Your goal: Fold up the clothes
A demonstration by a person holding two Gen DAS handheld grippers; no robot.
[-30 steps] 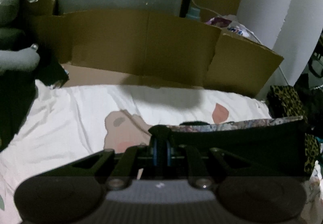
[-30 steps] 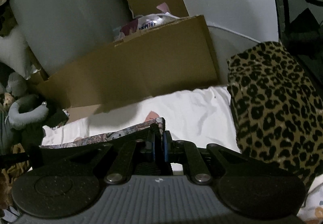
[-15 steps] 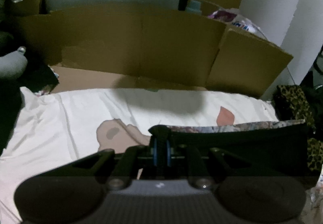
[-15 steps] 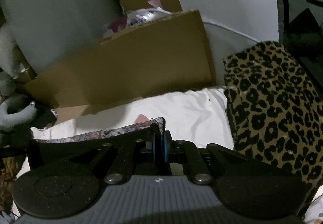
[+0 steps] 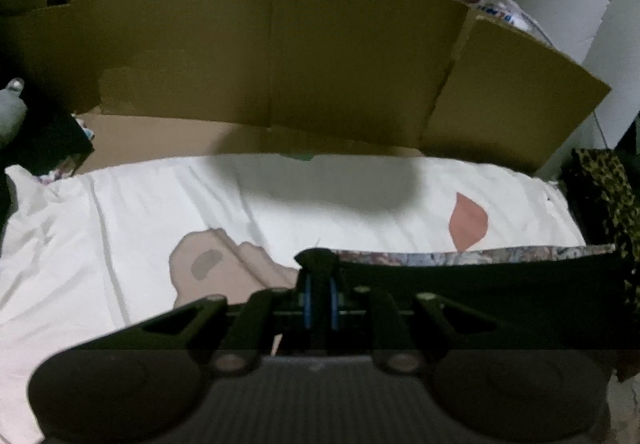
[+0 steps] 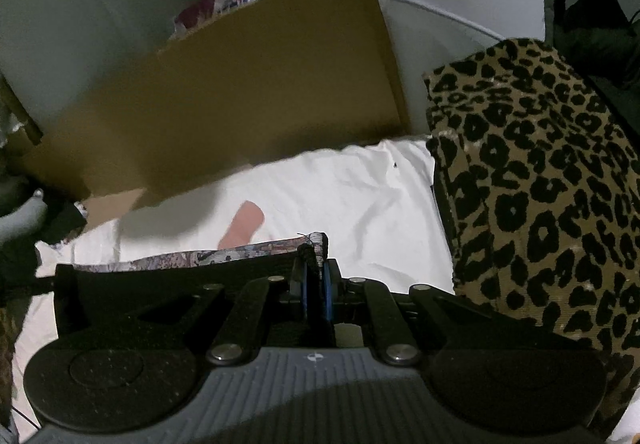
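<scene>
Left gripper [image 5: 318,294]: jaws together, clamped on a bunched corner of the dark garment [image 5: 480,284]. Right gripper [image 6: 316,284]: jaws likewise pinched on the opposite corner of the same garment [image 6: 172,284]. The cloth hangs stretched between the 2 grippers as a taut band; its upper edge shows a pale floral lining or hem [image 5: 460,257].

Change over the last second: both views sit closer to the white sheet [image 5: 140,212] than in the 2 earlier frame pairs. The sheet and its brown printed patches [image 5: 467,221] fill more of the left view, and the cardboard panel [image 5: 280,56] looms larger behind. Grip on both corners is unchanged across all frames. The garment's held edge has travelled forward and down with the grippers.

Reading: this looks like the lay-down stage of a fold, the held edge being carried over toward the sheet. Whether the lower part of the garment already rests on the sheet cannot be told; the gripper bodies hide it.

Beside, right view: a leopard-print item [image 6: 540,184] stands just beside the sheet's right edge, apart from the held garment. Risk, as a judgement: the right corner could drag against it if swung outward.

Far: cardboard panel [image 6: 260,92] upright behind the sheet; pale wall beyond.
</scene>
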